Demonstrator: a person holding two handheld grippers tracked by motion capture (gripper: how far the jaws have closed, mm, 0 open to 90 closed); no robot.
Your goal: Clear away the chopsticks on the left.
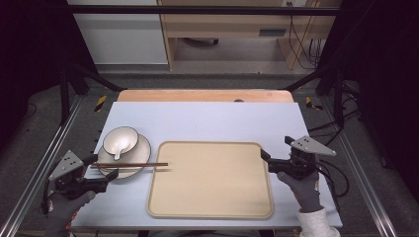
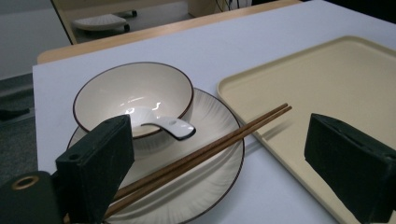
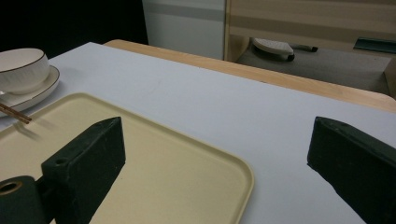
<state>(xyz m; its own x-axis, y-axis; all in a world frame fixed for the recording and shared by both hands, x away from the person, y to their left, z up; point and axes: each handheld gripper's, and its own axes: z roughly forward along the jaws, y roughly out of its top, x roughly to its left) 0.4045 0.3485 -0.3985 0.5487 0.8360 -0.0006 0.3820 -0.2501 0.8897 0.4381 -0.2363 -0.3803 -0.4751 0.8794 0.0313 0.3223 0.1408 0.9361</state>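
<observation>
1. Wooden chopsticks [image 2: 201,151] lie across the plate [image 1: 144,148], their tips over the left edge of the tray [image 1: 207,197].
2. Left gripper [image 1: 101,169], released and wide, is just left of the plate; I judge it should close low on both sticks together.
3. Right gripper [image 1: 266,160], also released, is at the right edge of the tray.

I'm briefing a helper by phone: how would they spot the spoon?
Left of the beige tray sits a white plate holding a brown-rimmed bowl. The white ceramic spoon lies in that bowl, handle over the rim; unlike the brown chopsticks, it's short and glossy.
</observation>
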